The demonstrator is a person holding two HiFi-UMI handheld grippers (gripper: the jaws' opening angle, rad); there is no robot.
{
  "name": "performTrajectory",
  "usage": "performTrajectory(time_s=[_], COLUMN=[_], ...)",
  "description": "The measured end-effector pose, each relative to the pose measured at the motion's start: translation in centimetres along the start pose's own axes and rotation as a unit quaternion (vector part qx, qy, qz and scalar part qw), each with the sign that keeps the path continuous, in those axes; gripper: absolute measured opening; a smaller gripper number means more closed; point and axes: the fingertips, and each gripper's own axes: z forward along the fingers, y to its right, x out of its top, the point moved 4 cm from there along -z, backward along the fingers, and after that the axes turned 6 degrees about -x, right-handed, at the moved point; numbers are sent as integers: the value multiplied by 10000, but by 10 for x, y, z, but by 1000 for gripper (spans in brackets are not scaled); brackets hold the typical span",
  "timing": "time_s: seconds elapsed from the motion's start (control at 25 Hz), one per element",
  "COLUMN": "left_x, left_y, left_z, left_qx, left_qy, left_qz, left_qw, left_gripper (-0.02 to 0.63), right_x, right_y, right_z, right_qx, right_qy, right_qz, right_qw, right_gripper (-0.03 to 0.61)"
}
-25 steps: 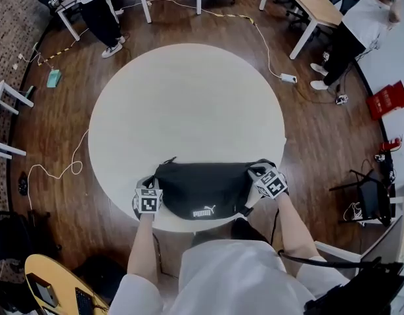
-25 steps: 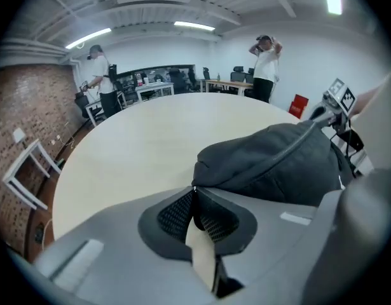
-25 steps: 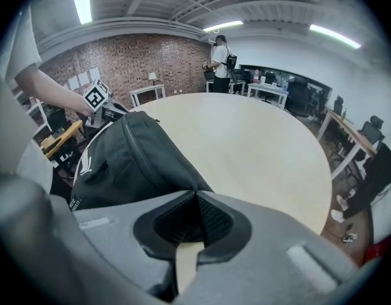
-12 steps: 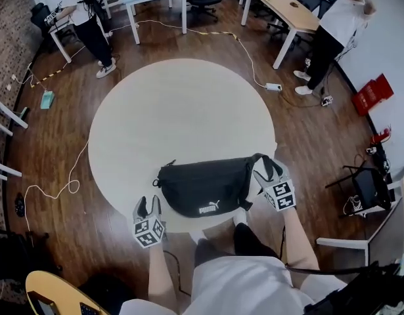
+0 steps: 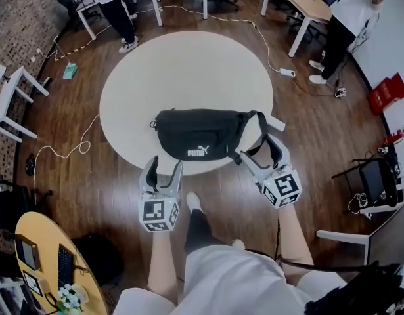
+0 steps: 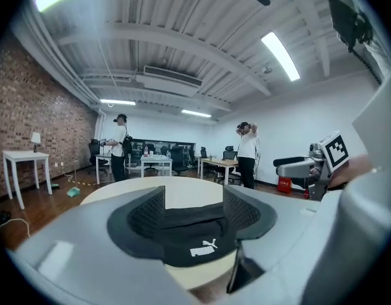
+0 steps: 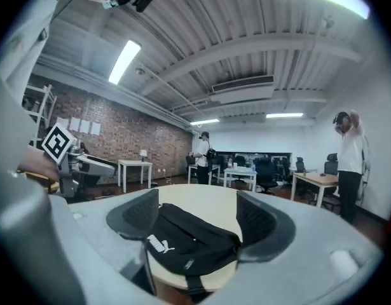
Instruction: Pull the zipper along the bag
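Left gripper: your left gripper [image 5: 163, 168] is held level in front of you, jaws spread and just been opening, with nothing between the pads; the bag is seen beyond them, untouched
Right gripper: your right gripper [image 5: 256, 148] is also level, jaws wide and just been opening, empty; in its own view the bag lies past the pads, clear of them
Marker cubes: the left cube [image 5: 159, 214] and right cube [image 5: 284, 188] face up towards your head, both off the table's edge, over the wooden floor [image 5: 70, 182]
Bag: the black bag [image 5: 202, 133] lies flat on the near part of the table, its white logo turned towards you, between the lines of your two grippers
Strap: the strap [image 5: 261, 122] loops off the bag's right end and down past the table's rim, near the right gripper's jaws
Table: the round pale table [image 5: 188, 71] carries only the bag
Room: a person [image 5: 119, 8] stands far left by a desk and another person [image 5: 346, 18] far right
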Motion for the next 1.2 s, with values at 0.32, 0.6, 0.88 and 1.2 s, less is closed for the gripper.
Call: performTrajectory(time_s=[0.32,0.6,0.88,1.2], left_x=[23,58,66,60], left_y=[122,163,139,122], left_z=[-103,-148,-196,-220], left_qx=[278,-211,-216,-376], left_qy=[276,608,660,645], left_qz=[-78,389,365,371], left_qw=[9992,9972,9969,9965], left_gripper=[307,307,291,276], right_x=[25,82,92,89], right_y=[-56,-83,-158,-201], right_z=[-154,-217,-207,-193], right_qx=[-250,-733,-545,-412], right_qy=[-71,561,493,373], right_qz=[-1,223,75,170], right_qw=[9997,9955,9973,9983], right_gripper=[286,269,270,270])
